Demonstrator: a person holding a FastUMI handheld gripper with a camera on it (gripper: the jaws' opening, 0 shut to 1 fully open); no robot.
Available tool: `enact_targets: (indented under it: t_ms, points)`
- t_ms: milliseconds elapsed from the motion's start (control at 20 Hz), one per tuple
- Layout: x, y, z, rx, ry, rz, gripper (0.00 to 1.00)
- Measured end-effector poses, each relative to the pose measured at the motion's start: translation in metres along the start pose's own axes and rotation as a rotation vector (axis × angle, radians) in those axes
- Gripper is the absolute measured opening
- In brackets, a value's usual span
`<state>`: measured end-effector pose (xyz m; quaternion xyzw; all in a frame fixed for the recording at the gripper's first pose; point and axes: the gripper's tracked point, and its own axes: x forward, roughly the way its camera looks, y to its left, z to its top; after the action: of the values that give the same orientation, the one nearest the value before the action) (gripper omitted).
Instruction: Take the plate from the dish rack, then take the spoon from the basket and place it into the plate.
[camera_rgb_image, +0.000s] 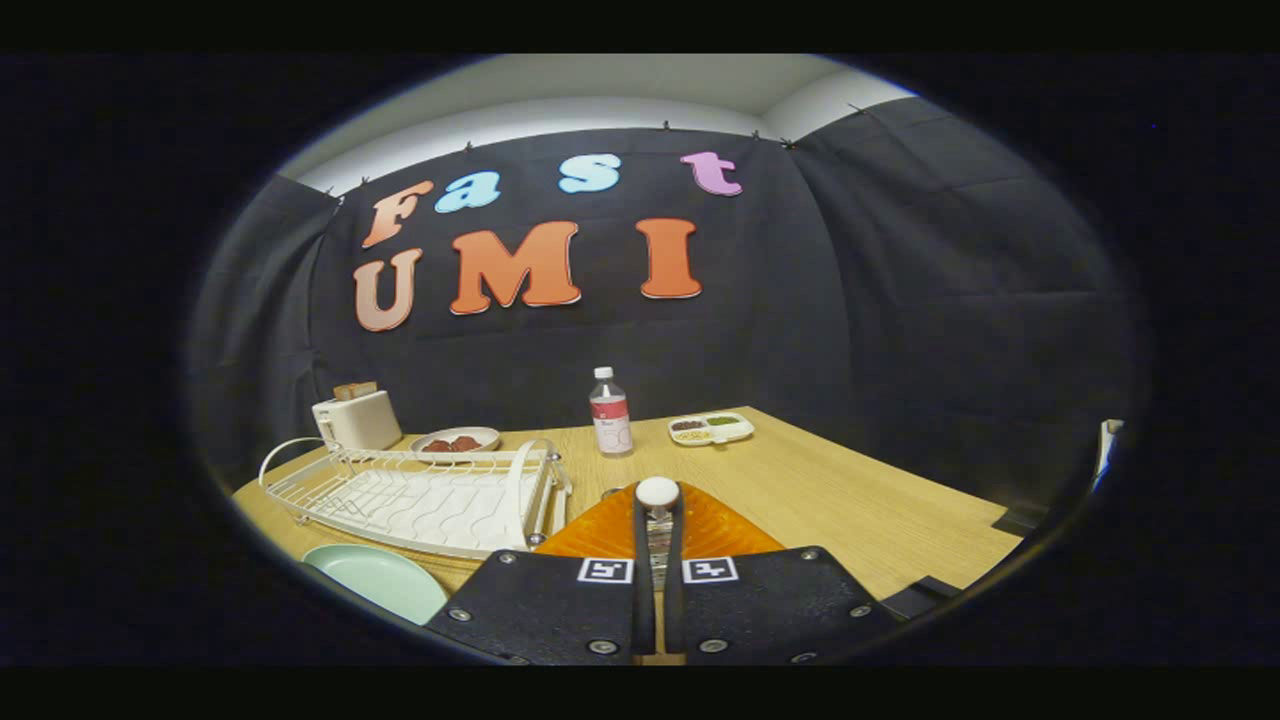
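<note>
Gripper view looks across a wooden desk (860, 500) that carries everything, with the dish rack (420, 495) the biggest item on it, sitting at about ten o'clock from the tool. The rack's wire slots look empty, so the first step reads as done — the pale green plate (378, 582) lies flat on the desk at about nine o'clock from the fingers, just on the near side of the rack and apart from it.

The orange basket (700, 530) sits directly ahead at twelve o'clock, just beyond the fingertips, its ribbed wall rising behind them. The tool (657, 560) is drawn down to a narrow slit, and the spoon (657, 500) stands in that slit: a slim shiny shaft runs up between the two fingers and ends in a round white knob just above them. Both fingers seem to press on the shaft, so I judge the spoon gripped. Whether it is fully clear of the basket I cannot tell, as the fingers hide its lower part.

What is left, by my reading — carry the spoon over toward nine o'clock and set it into the plate.

Farther off, a toaster (357, 418) stands at eleven o'clock behind the rack, a bottle (610, 412) at twelve o'clock, and a small divided tray (712, 428) at one o'clock.
</note>
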<state>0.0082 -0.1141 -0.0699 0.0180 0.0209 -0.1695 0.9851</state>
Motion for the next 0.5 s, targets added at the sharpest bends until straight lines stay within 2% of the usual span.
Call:
enact_targets:
  t_ms: [300,500]
  points:
    - [-0.039,0.017,0.029,-0.008,-0.061,0.048,0.04]
    - [-0.069,0.045,0.034,0.004,-0.074,0.116,0.04]
